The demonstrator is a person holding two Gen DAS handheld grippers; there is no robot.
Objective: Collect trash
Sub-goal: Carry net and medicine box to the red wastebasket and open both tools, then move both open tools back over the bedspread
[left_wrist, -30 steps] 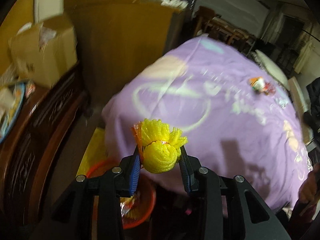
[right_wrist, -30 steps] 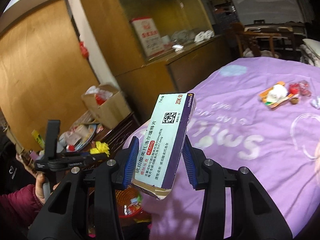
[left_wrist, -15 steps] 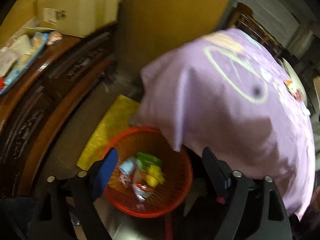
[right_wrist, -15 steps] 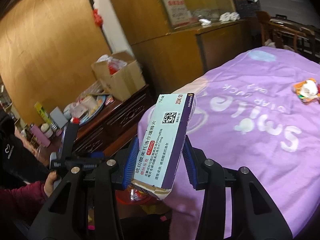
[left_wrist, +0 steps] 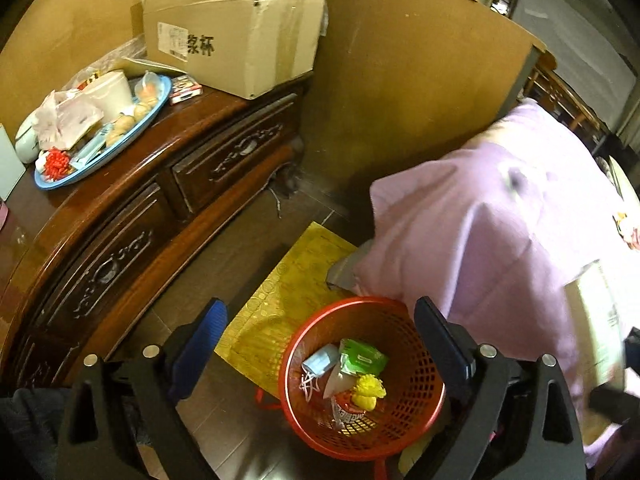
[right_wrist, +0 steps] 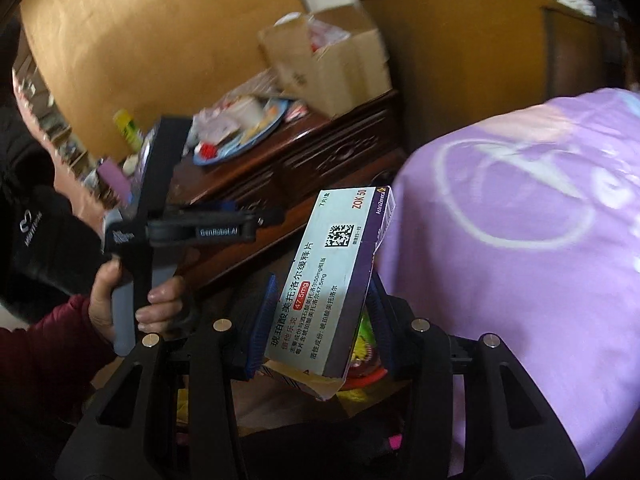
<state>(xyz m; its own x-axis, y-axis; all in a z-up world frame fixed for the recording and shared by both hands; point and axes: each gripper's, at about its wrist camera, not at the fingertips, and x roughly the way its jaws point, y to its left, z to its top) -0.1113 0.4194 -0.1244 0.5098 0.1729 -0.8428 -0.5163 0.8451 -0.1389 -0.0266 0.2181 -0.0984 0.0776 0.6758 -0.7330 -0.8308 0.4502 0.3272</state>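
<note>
The left gripper (left_wrist: 320,328) hung over the red basket (left_wrist: 416,420), its jaws opening with nothing between them; a yellow foam net (left_wrist: 369,391) lay inside. The right gripper (right_wrist: 322,320) clamped a medicine box (right_wrist: 332,280). Next, I judged, that box needed carrying above the basket and releasing.

1. A yellow foam net (left_wrist: 369,391) is lying inside the red mesh basket (left_wrist: 416,420), near its middle, touching a green packet (left_wrist: 362,360) and a blue face mask (left_wrist: 320,361).
2. A white-and-purple medicine box (right_wrist: 332,280) is standing tilted, its torn flap hanging down, above the red mesh basket's rim.
</note>
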